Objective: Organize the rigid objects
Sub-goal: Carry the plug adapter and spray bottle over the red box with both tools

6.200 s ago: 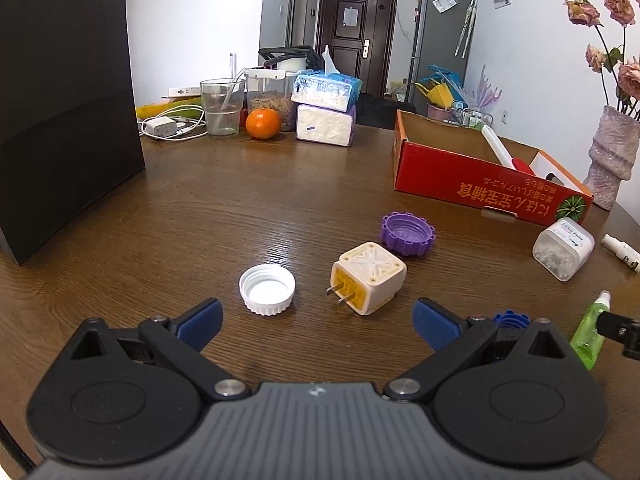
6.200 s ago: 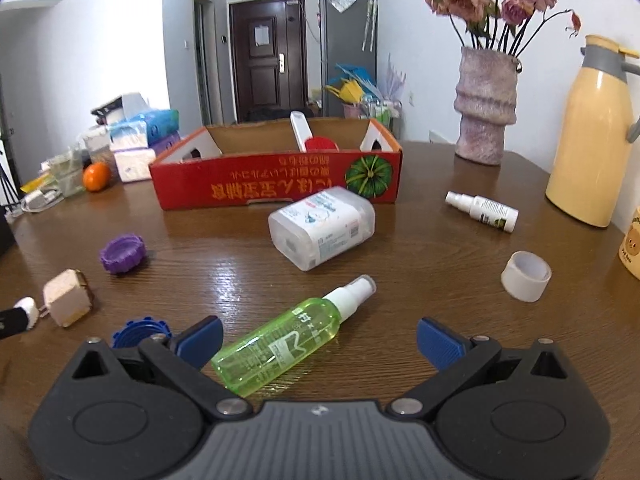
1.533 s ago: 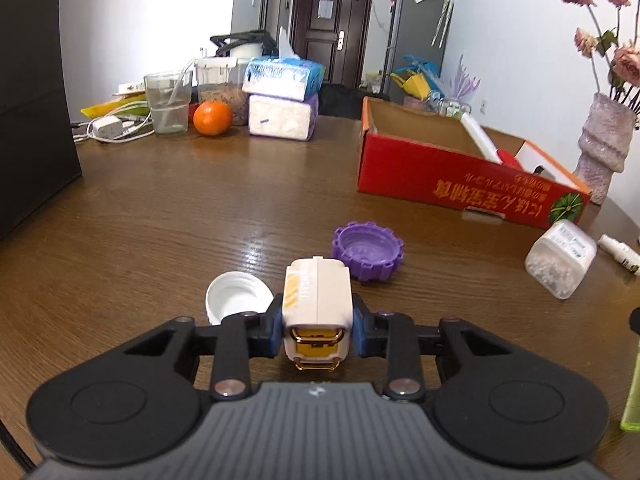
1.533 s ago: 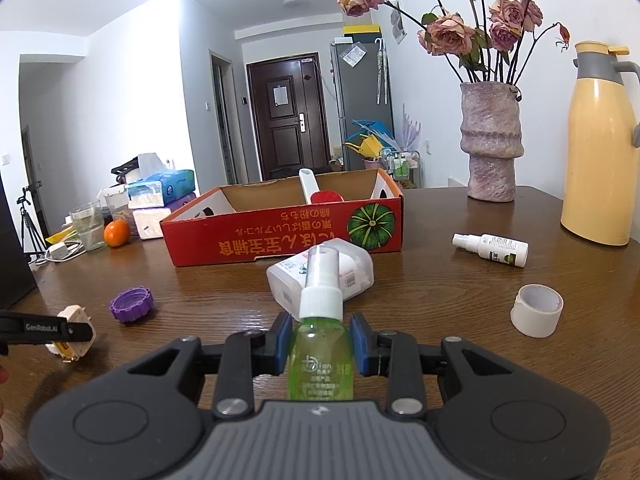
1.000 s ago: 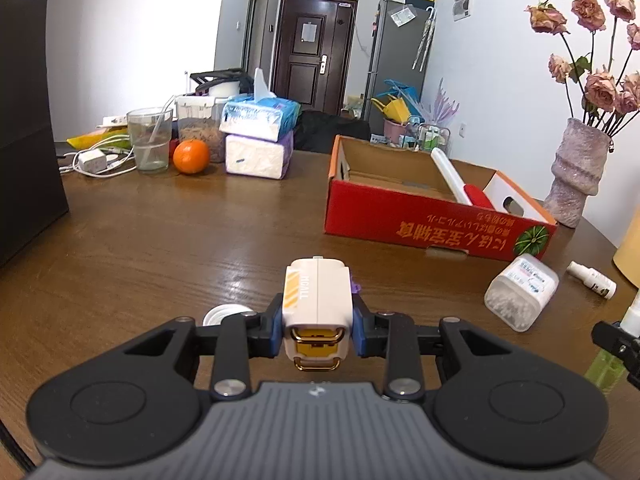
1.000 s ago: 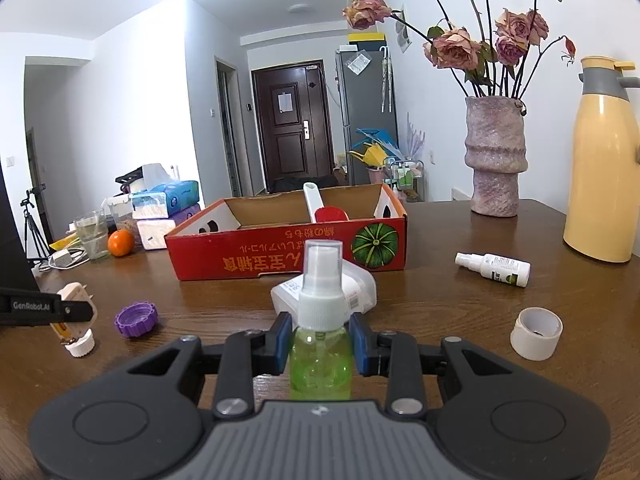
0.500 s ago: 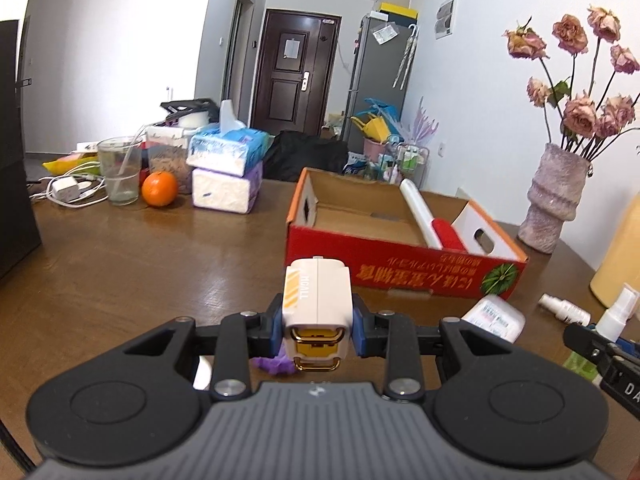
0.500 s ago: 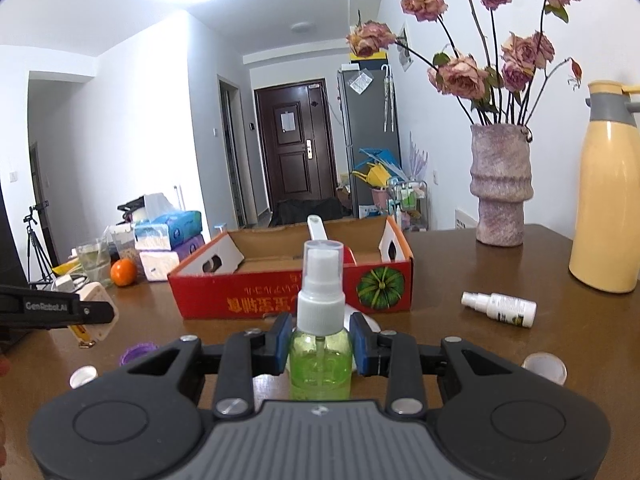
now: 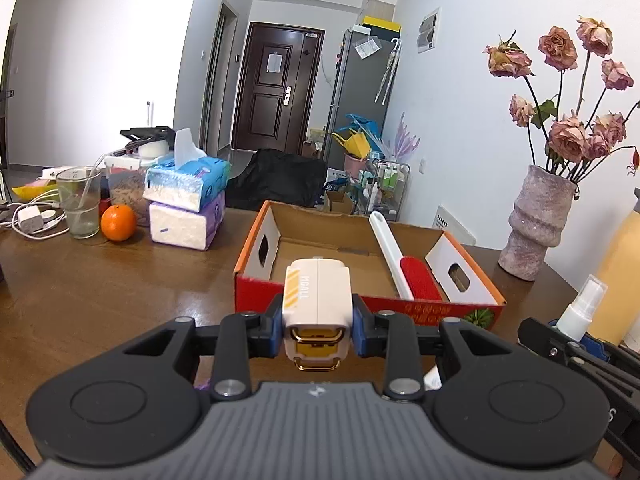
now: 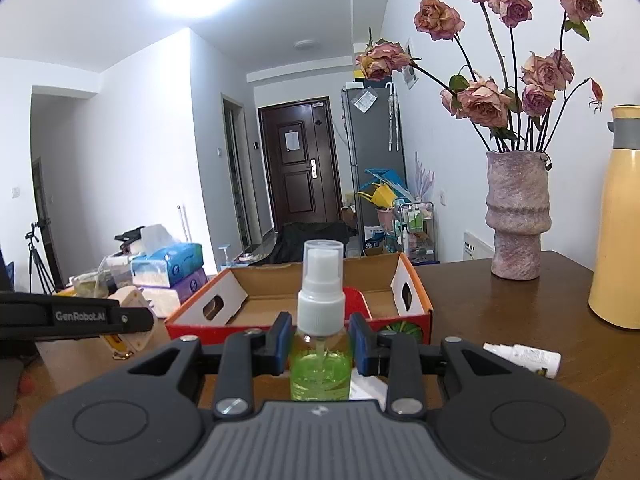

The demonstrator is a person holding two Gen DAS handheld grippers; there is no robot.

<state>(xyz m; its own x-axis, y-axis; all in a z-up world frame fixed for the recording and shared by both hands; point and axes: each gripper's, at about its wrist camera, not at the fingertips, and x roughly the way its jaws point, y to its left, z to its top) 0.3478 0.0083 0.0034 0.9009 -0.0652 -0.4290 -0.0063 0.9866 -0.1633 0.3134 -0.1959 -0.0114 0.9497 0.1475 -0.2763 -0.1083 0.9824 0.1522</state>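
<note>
Both hands are mid-carry, each bringing one item toward the red cardboard box (image 9: 360,308) that sits open on the wooden table (image 9: 100,288). The left gripper (image 9: 318,320) has its jaws drawn in tight on a cream-and-yellow plug adapter (image 9: 317,300), the blue pads pressing its two flanks, with its metal prongs pointing back toward the camera. The right gripper (image 10: 320,342) is likewise clamped on a green spray bottle (image 10: 320,360), gripped at the shoulder just below the white pump, standing upright with its clear cap on top. In each wrist view the carried item sits in front of the box's near wall, lifted clear of the table, and not yet over the opening. Inside the box a white-handled red brush (image 9: 400,264) lies along the right side, leaving bare cardboard floor to the left and centre. By my reading the step in hand is the transport, and the drop-off comes next: each gripper needs to pass forward over the near wall, sink a little into the box, and only then spread its jaws. The adapter suits the open left part of the floor; the bottle would need a spot beside the brush, and it may topple when let go upright. A small white spray bottle (image 10: 524,356) lies on the table to the right, seemingly waiting for a later trip.
</note>
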